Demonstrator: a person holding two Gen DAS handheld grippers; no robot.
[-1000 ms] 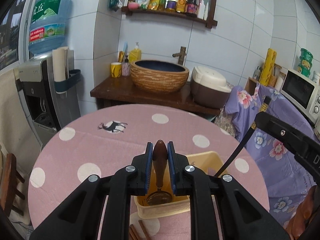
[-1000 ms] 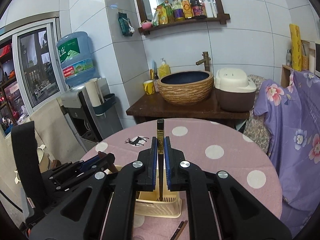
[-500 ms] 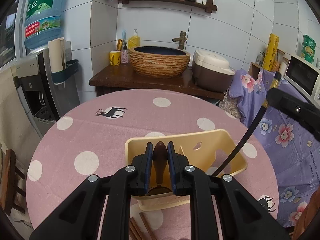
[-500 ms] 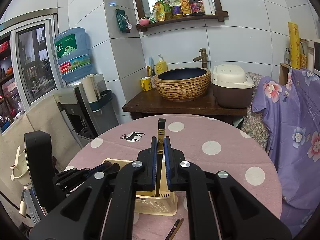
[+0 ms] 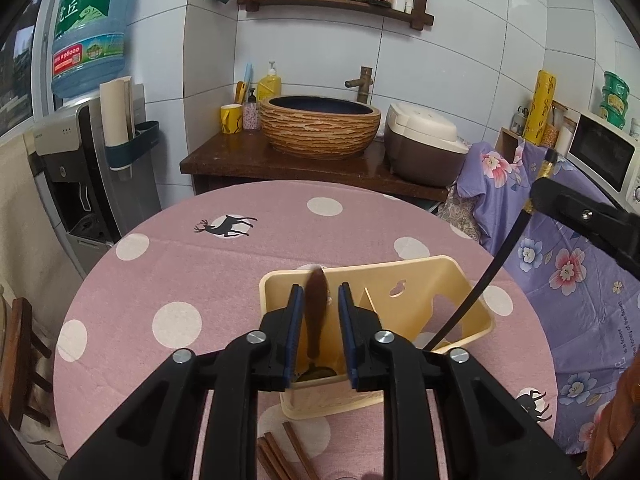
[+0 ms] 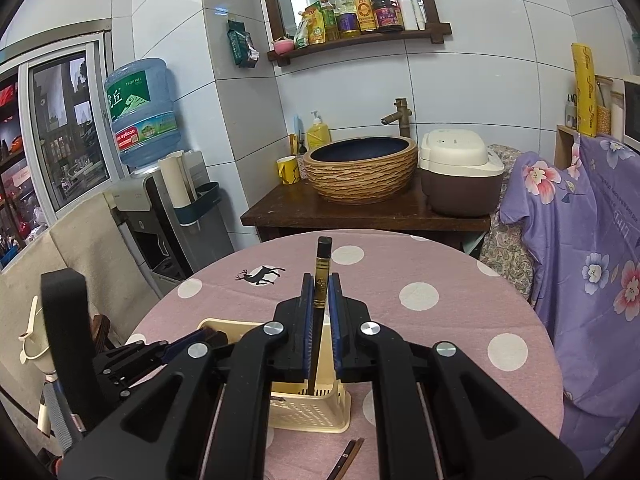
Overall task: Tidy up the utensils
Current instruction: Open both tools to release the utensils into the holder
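On the round pink table, with bare cloth all around it, sits a cream basket. Above it the left gripper now has its jaws parted, where half a second ago they pinched the brown spoon; the spoon stands loose, handle up, bowl down inside. The right gripper grips a black chopstick, upright, tip inside the basket. Loose chopsticks lie in front.
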